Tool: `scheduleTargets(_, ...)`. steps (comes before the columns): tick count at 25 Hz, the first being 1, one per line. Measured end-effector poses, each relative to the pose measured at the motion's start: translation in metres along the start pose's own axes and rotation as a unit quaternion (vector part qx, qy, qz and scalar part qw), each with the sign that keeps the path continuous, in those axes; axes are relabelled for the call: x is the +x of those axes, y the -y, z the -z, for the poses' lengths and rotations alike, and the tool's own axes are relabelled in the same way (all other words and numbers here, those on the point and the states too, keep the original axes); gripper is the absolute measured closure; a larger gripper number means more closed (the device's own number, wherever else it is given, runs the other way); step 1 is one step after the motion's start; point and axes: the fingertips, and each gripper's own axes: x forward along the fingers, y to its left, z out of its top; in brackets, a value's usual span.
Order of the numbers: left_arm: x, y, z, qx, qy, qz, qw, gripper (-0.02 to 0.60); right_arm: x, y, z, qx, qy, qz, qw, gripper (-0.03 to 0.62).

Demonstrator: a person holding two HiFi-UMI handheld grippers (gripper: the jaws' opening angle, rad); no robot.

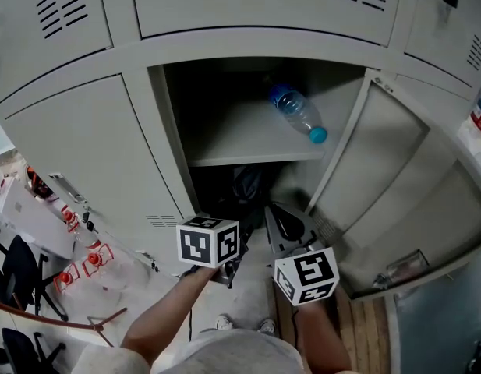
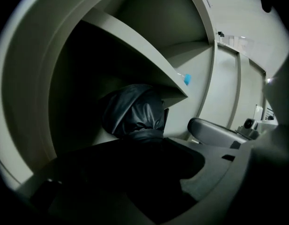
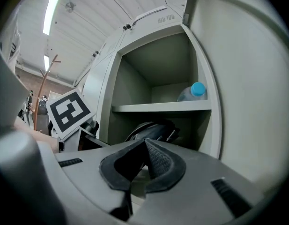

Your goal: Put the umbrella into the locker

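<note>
L gripper [image 2: 139, 163]: jaws closed round the umbrella's [image 2: 135, 111] near end, as far as the dark lets you read it. You're at the mouth of the lower bay [image 1: 224, 189].
R gripper [image 3: 145, 144]: jaws together, nothing btwn. It hangs just right of L, outside the locker [image 1: 256, 45].
Umbrella: folded black bundle, inside the lower bay, under the shelf [image 1: 248, 139].
Step (my read): seating it & letting go.
Approach: go fwd & low so the bundle passes under the shelf lip, not against it.
Seat: can't see the bay floor, too dark, so feel for contact. Rest the umbrella on the floor or against the back wall before you part the jaws, else it may tip out the front.
Release: open wide, then back out straight on the same line. Loose fabric could snag on the pads.
R's part: hold it off L's path. It's near enough to bump.
Shelf: carries a bottle [image 1: 298, 114] lying on its side, blue cap toward the door [image 1: 380, 170]. Don't knock the lip; the bottle could roll.
Door: swung open at right, apart from both grippers.
</note>
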Motion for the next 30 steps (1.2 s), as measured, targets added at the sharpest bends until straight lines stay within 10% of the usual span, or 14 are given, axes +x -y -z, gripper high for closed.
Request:
scheduleTargets(19, 0.039, -0.016, -0.016, 0.138, -0.052, -0.074, 0.9863, 0.336, 0.01, 0.018, 0.006, 0.011, -0.002, 0.003, 1.0, 0.591)
scheduleTargets(30, 0.074, -0.01, -0.032, 0.248, -0.077, -0.081, 0.9622, 0.336, 0.007, 0.029, 0.006, 0.011, -0.002, 0.007, 1.0, 0.591)
